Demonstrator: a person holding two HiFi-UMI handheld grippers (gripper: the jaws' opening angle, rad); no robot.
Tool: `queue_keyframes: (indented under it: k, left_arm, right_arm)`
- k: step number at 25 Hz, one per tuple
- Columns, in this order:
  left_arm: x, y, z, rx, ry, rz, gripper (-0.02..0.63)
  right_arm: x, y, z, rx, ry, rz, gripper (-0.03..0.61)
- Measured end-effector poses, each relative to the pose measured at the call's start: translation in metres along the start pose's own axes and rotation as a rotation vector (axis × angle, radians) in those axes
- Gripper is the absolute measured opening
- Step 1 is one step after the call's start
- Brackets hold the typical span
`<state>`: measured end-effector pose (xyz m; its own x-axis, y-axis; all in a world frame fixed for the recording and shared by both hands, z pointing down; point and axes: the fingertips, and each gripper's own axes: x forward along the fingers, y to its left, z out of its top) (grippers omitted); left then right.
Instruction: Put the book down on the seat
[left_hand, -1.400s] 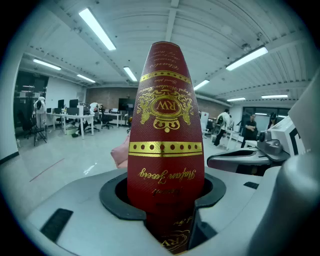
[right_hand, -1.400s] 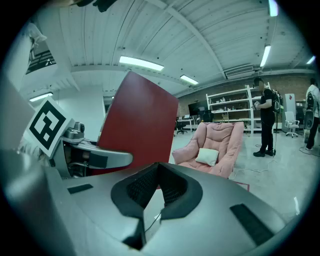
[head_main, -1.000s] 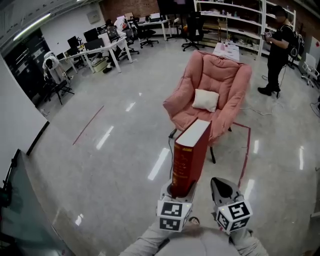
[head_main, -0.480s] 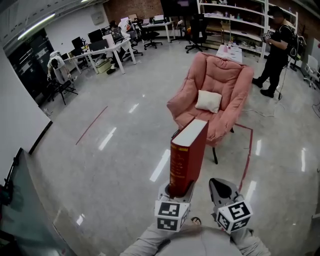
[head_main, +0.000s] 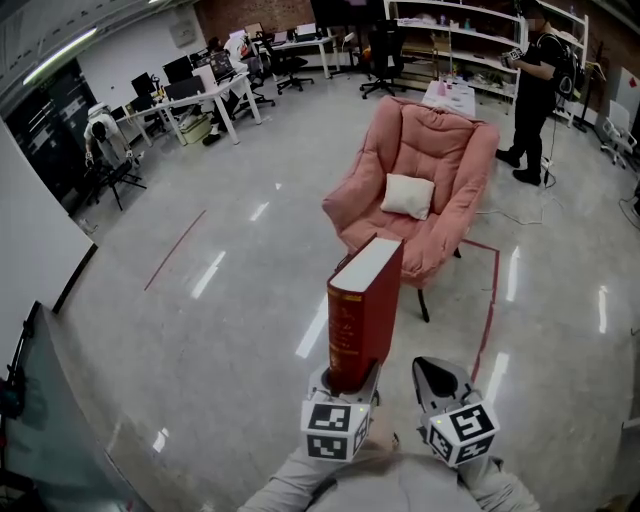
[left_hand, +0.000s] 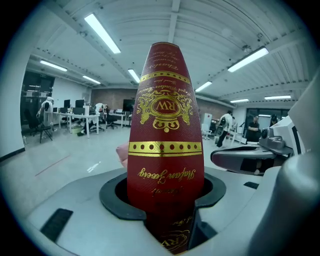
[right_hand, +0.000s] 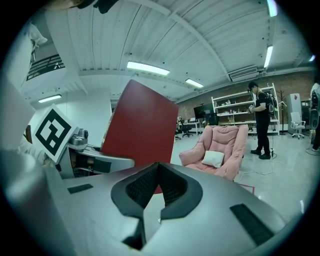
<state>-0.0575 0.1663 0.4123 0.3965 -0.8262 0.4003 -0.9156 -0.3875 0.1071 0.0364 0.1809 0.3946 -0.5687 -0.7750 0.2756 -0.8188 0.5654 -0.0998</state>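
A thick red book (head_main: 362, 315) with gold lettering stands upright in my left gripper (head_main: 345, 385), whose jaws are shut on its lower end. In the left gripper view the book's spine (left_hand: 165, 130) fills the middle, clamped at the left gripper (left_hand: 167, 220). My right gripper (head_main: 437, 375) hangs just right of the book, shut, with nothing in it. From the right gripper (right_hand: 152, 200) I see the book's red cover (right_hand: 140, 125) to the left. The pink padded chair (head_main: 425, 175) with a white pillow (head_main: 408, 196) on its seat stands a few steps ahead.
Red tape (head_main: 492, 300) marks the floor around the chair, and another red line (head_main: 175, 250) runs at the left. A person in black (head_main: 530, 90) stands behind the chair near shelves (head_main: 460, 40). Desks and office chairs (head_main: 200, 95) fill the far left. A dark panel (head_main: 40, 400) leans nearby, left.
The book and both grippers have drifted slightly left in view, with the grip unchanged. The person at the back has stepped left.
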Motion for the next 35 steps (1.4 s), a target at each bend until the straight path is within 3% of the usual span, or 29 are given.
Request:
queue_keyframes:
  k: [12, 35]
  left_arm:
    - [0.068, 0.021, 0.025, -0.021, 0.014, -0.035, 0.239]
    - [0.228, 0.109, 0.096, -0.009, 0.075, -0.114, 0.239]
  right_arm:
    - [0.051, -0.044, 0.008, 0.003, 0.039, -0.026, 0.005]
    - [0.22, -0.15, 0.061, 0.035, 0.057, -0.095, 0.005]
